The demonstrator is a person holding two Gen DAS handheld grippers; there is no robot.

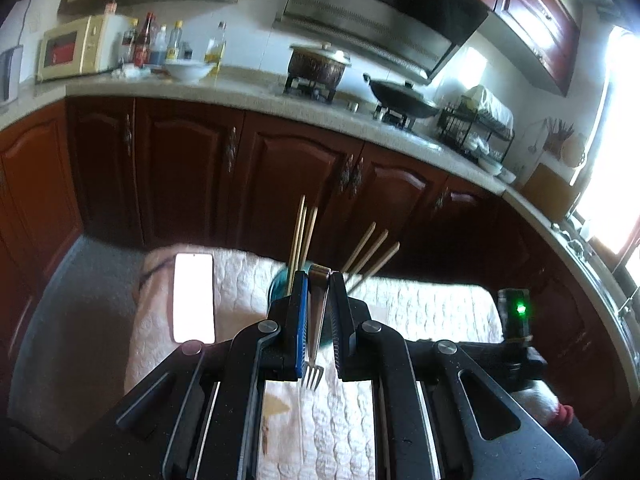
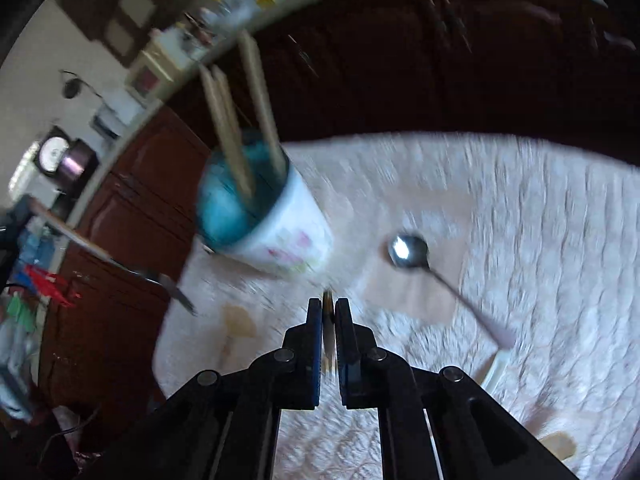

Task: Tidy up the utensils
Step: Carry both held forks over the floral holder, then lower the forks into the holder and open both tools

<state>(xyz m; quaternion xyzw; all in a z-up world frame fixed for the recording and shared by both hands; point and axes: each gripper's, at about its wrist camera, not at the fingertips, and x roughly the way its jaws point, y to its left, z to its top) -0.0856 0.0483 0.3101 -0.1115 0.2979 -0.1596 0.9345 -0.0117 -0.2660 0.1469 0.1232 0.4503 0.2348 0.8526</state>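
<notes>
My left gripper (image 1: 319, 280) is shut on a metal fork (image 1: 316, 320), tines pointing back toward the camera, held above the blue-and-white cup (image 1: 280, 284) that holds several wooden chopsticks (image 1: 300, 236). In the right wrist view the cup (image 2: 264, 208) stands on the quilted cloth (image 2: 540, 220) with chopsticks (image 2: 240, 120) in it. My right gripper (image 2: 328, 300) is shut on a thin dark utensil (image 2: 328, 328), just near of the cup. A metal spoon (image 2: 416, 256) lies on the cloth to the right. The fork in the left gripper shows at the left (image 2: 120, 264).
A white phone (image 1: 194, 296) lies on the cloth left of the cup. Dark wooden cabinets (image 1: 200, 168) and a countertop with stove, pots and a dish rack stand behind. A pale utensil (image 2: 496, 368) lies near the spoon handle.
</notes>
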